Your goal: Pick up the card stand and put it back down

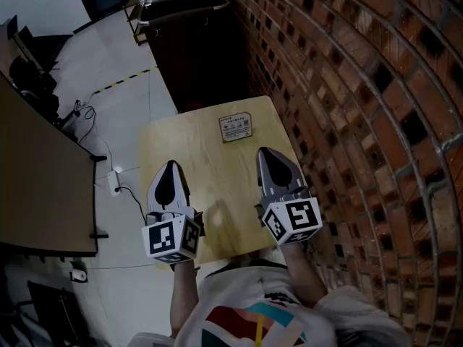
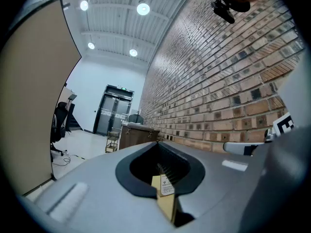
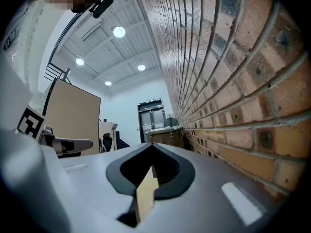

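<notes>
The card stand (image 1: 236, 127), a small tan-framed holder with a white printed card, sits on the far middle of the small wooden table (image 1: 210, 215). My left gripper (image 1: 171, 165) hovers over the table's near left, its jaws drawn to a point and shut on nothing. My right gripper (image 1: 264, 152) hovers over the near right, also shut and empty, a short way short of the stand. In the left gripper view a slit behind the closed tips (image 2: 158, 143) shows the card stand (image 2: 165, 185). Only a strip of table wood shows behind the closed tips (image 3: 150, 145) in the right gripper view.
A brick wall (image 1: 347, 85) runs close along the table's right side. A dark cabinet (image 1: 195, 42) stands beyond the table's far edge. A tan partition (image 1: 36, 179) is at the left, with cables (image 1: 119, 183) on the floor beside the table.
</notes>
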The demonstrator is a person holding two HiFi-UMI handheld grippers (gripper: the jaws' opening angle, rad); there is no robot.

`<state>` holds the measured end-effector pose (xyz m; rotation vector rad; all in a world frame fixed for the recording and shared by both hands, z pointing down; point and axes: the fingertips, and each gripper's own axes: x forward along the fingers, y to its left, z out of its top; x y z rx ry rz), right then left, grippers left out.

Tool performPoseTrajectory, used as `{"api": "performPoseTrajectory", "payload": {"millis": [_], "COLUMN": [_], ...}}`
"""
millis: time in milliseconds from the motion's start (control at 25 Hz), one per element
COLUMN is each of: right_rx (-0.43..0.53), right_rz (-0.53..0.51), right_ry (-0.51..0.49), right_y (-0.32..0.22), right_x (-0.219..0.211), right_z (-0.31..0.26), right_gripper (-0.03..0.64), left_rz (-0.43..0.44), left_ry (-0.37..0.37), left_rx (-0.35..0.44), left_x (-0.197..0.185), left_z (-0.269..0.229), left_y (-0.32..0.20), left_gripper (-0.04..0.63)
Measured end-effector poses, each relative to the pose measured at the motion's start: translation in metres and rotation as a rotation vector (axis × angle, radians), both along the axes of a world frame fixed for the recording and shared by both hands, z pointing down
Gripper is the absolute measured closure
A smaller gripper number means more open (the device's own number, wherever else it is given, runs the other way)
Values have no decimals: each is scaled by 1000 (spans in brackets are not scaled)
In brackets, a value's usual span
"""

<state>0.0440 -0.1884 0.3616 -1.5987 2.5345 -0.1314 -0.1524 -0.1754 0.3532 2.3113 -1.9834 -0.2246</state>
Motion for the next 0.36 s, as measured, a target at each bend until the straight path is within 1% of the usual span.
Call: {"api": "performPoseTrajectory", "payload": {"millis": [360], "right_rx": [-8], "right_rz": [4], "right_ry": [4], "right_y": [-1], "right_x": [4], "right_z": [0], "right_gripper": [617], "left_rz": [10], "left_ry": [0], "left_rx": [-4], "left_x": [8], "left_z": [-2], "left_y": [-2], "left_gripper": [591]}}
